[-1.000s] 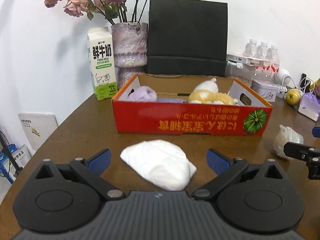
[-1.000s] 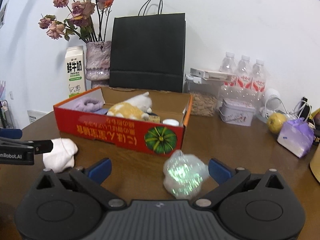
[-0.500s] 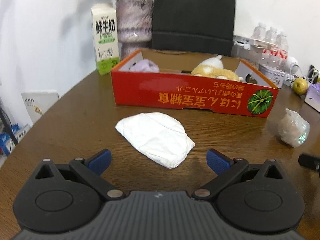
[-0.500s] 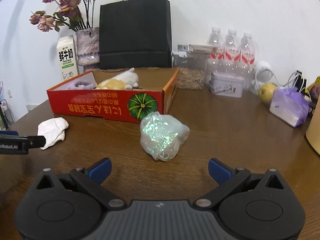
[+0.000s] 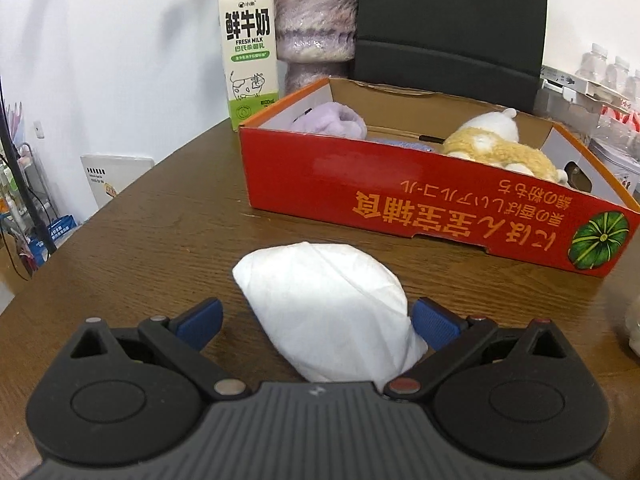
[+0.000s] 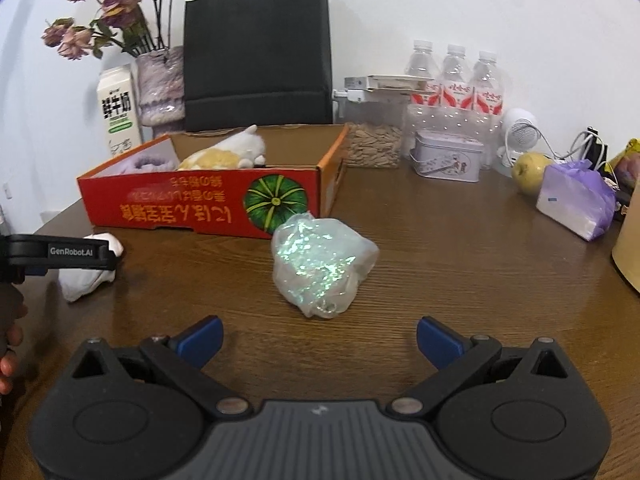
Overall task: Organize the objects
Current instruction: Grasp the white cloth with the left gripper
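Left gripper (image 5: 318, 322), jaws spread wide, straddling the near end of a white pouch (image 5: 326, 312) that lies on the wooden table (image 5: 152, 232); the right blue pad (image 5: 434, 326) sits just beside the pouch's edge, contact not discernible, and the left pad stands apart from it. Right gripper (image 6: 318, 338), likewise released and holding nothing, with a clear bag (image 6: 320, 266) of iridescent flakes resting on the table just beyond its fingertips. In the right wrist view the left gripper appears at the left edge, over the pouch (image 6: 86, 278). Farther back, a red box (image 5: 420, 204) with an open top and a green pumpkin print on its near wall; inside, a lilac plush (image 5: 332, 120) at the left end and a tan-and-white plush (image 5: 496, 146) toward the right. Behind the box, a milk carton (image 5: 248, 50), a mottled vase (image 5: 314, 20) of dried roses (image 6: 100, 28), and a black bag (image 6: 256, 52) against the wall. Far right: a jar of seeds (image 6: 374, 144), a tin (image 6: 448, 156), three water bottles (image 6: 456, 88), a small fan (image 6: 520, 130), a pear (image 6: 530, 168) and a lilac packet (image 6: 576, 200).
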`<state>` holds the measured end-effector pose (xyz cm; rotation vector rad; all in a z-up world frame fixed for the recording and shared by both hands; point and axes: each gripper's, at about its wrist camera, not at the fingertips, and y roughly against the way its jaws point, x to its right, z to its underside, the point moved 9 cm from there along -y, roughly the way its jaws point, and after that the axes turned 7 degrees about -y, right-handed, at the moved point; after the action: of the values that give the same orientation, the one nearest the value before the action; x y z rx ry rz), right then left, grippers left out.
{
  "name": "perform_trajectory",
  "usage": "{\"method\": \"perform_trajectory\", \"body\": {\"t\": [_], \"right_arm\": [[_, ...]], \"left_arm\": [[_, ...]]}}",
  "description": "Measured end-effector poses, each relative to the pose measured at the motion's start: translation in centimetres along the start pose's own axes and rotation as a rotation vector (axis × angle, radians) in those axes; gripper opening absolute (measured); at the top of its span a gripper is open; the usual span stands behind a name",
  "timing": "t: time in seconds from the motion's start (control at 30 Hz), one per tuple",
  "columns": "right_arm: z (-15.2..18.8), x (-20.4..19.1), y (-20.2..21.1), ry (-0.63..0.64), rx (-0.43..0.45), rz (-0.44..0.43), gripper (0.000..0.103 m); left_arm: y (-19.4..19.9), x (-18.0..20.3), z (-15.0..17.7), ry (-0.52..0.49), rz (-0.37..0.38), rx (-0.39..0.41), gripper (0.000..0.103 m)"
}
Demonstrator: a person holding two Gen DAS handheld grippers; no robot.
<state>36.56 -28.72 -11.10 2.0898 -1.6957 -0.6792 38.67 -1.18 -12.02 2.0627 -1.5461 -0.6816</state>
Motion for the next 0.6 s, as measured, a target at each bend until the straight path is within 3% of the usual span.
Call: {"method": "perform_trajectory", "body": {"t": [0.13, 0.23, 0.6], "right_arm": [[-0.1, 0.1, -0.2, 0.003, 0.0, 0.021, 0.103], [-0.1, 0.2, -0.4, 0.0, -0.002, 0.035, 0.103], [-0.1, 0.5, -0.9, -0.021, -0.016, 0.04, 0.103]], "left_arm": [[0.1, 0.2, 0.0, -0.008, 0.036, 0.004, 0.082], [0.4, 0.4, -0.1, -0.018, 0.08, 0.008, 0.074], [3.5, 0.5, 0.8, -0.142, 0.192, 0.056, 0.07]]}}
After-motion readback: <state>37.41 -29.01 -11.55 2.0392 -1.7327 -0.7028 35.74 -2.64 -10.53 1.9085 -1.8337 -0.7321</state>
